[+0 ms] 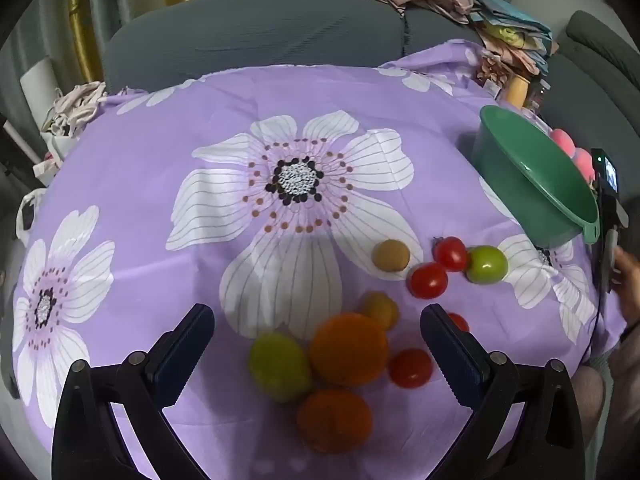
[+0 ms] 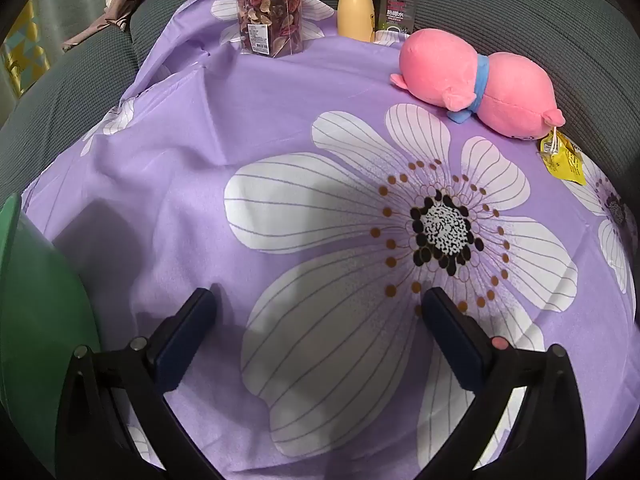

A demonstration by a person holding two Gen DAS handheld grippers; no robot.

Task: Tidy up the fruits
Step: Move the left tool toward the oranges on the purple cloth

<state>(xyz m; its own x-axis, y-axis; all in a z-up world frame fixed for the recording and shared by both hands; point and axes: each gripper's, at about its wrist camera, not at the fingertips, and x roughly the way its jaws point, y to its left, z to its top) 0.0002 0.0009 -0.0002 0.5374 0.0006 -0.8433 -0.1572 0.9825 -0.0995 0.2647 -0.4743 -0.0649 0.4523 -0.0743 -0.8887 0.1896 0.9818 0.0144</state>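
Note:
Several fruits lie on the purple flowered cloth (image 1: pixel 160 128) in the left wrist view. An orange (image 1: pixel 349 349) sits between my open left gripper's (image 1: pixel 318 338) fingers, with a second orange (image 1: pixel 334 420) nearer, a green fruit (image 1: pixel 279 366) at its left and a red tomato (image 1: pixel 411 368) at its right. Farther right lie a brown fruit (image 1: pixel 391 255), two red tomatoes (image 1: pixel 429 280) and a green tomato (image 1: pixel 487 264). A green bowl (image 1: pixel 536 176) stands at the right. My right gripper (image 2: pixel 320 320) is open and empty above bare cloth, the green bowl (image 2: pixel 36 312) at its left.
A pink plush toy (image 2: pixel 476 80), a yellow packet (image 2: pixel 562 158), a box of dried petals (image 2: pixel 270 20), a yellow bottle (image 2: pixel 355 8) and a clear bottle (image 2: pixel 396 0) stand along the cloth's far edge. Grey sofa cushions (image 1: pixel 256 28) with piled clothes surround the cloth.

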